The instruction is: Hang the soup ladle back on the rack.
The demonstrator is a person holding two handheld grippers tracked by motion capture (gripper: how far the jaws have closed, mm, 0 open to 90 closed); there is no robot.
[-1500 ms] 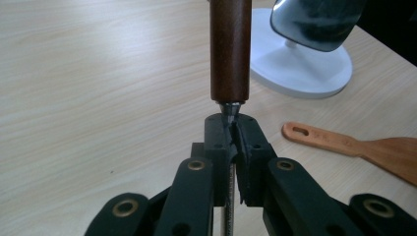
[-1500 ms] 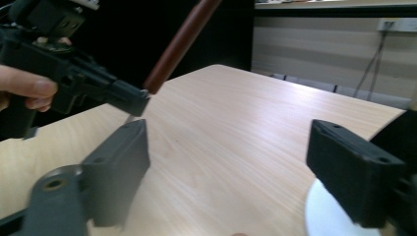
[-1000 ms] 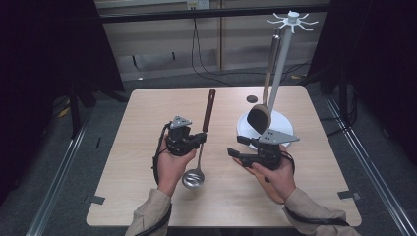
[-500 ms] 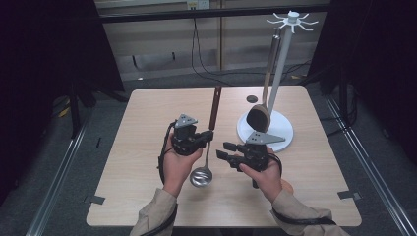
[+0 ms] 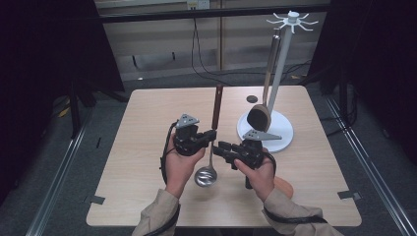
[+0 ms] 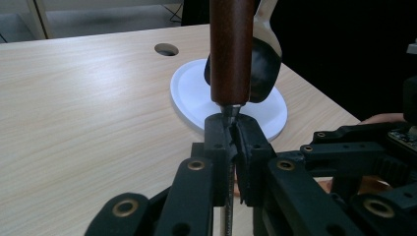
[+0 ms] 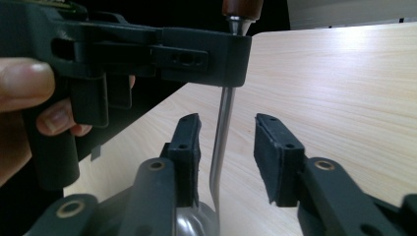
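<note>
1. We hold the left tool (image 5: 210, 136) above the middle of the desk (image 5: 147, 123), clamped on the thin metal neck of the ladle (image 5: 211, 147), just under its brown wooden handle.
2. Our right tool (image 5: 222, 147) comes in from the right, level; its jaws have just been closing, the shaft between them, pads not yet touching it.
3. The ladle stands nearly upright, bowl low over the desk.
4. The white rack base (image 5: 282, 130) with its hanging spoon (image 5: 259, 118) sits near on the right; bare desk lies left.
</note>
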